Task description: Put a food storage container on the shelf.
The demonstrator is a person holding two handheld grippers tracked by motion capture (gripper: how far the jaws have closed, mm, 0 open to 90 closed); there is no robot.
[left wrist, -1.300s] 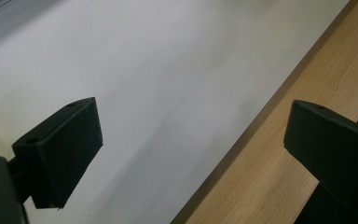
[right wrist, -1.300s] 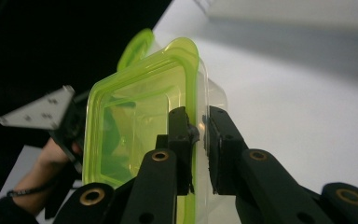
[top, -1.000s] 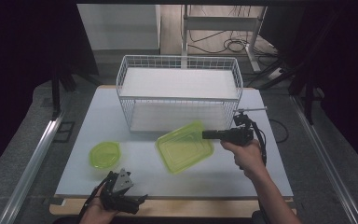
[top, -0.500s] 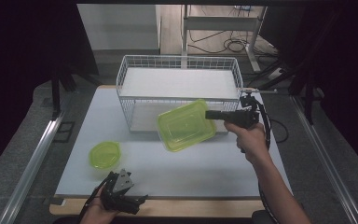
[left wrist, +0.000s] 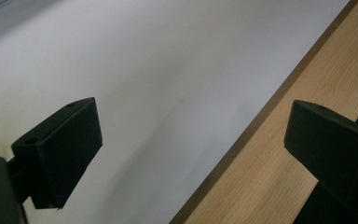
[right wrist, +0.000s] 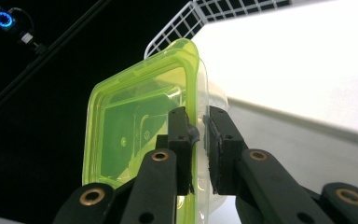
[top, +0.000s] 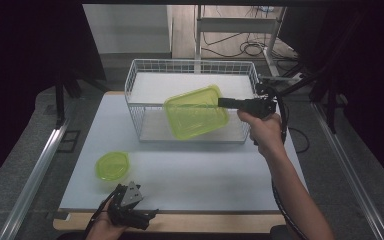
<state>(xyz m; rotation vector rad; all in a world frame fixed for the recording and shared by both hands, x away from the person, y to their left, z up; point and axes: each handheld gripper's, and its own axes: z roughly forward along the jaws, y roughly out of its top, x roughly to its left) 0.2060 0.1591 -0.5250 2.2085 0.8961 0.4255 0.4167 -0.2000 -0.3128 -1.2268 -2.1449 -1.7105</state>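
Green container point(top: 196, 112), rectangular and see-through with a lime lid, hangs in the air in your right gripper point(top: 221, 102), tilted, in front of and partly over the white wire basket point(top: 135, 85). In the right gripper view, your jaws are clenched on the container's edge point(right wrist: 193, 93), one pad point(right wrist: 179, 135) on the lid side and the other on the clear side, with the rim pinched between them. Small round moulded marks show through the lid there, but no writing, brand or label can be read on it.

Your left gripper point(top: 130, 210) rests at the near edge of the table point(top: 220, 175), low and well apart from the container. Its jaws stand released, wide apart with nothing between them; the left gripper view looks past them onto the white tabletop point(left wrist: 168, 70) and its wooden edge point(left wrist: 270, 154).

A small round green bowl point(top: 112, 165) sits on the table near your left gripper.
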